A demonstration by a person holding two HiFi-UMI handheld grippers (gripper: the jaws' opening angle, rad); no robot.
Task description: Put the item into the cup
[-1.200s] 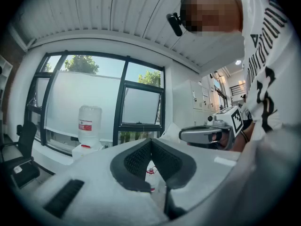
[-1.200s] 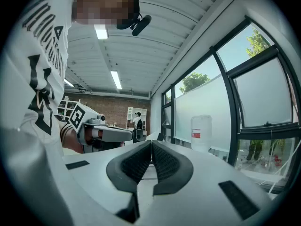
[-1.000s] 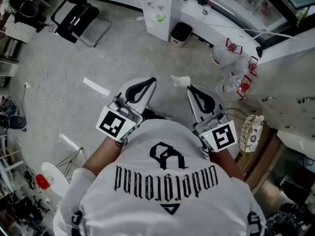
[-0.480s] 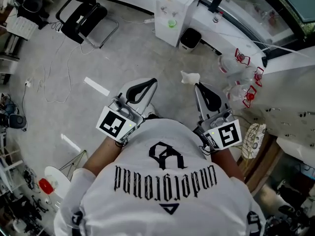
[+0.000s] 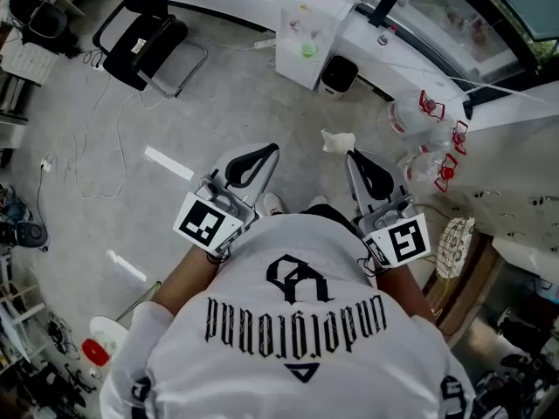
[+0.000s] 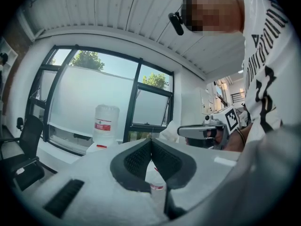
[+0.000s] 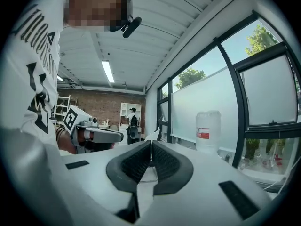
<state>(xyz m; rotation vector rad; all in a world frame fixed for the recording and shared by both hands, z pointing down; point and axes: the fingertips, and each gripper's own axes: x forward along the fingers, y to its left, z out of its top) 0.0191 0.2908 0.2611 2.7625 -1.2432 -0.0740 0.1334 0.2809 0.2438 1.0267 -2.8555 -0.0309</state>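
Note:
My left gripper [image 5: 273, 147] and right gripper [image 5: 350, 154] are held side by side at chest height above a grey floor, both pointing forward. In the left gripper view the black pads [image 6: 141, 157] meet at the tips of the left gripper [image 6: 151, 140] with nothing between them. The right gripper [image 7: 151, 143] is shut the same way and holds nothing. Each gripper view shows the other gripper beside it, the right gripper [image 6: 183, 132] and the left gripper [image 7: 121, 134]. No cup shows in any view.
A crumpled white scrap [image 5: 338, 140] lies on the floor just ahead. Beyond it stand a white cabinet [image 5: 310, 29], a black bin [image 5: 339, 75] and a black chair [image 5: 144, 37]. Clear water jugs with red handles [image 5: 419, 116] sit at the right by a white counter [image 5: 524, 164].
The floor scene has slid a little in the head view as the person moves; the right gripper sits slightly further right. Both grippers stay shut and empty.

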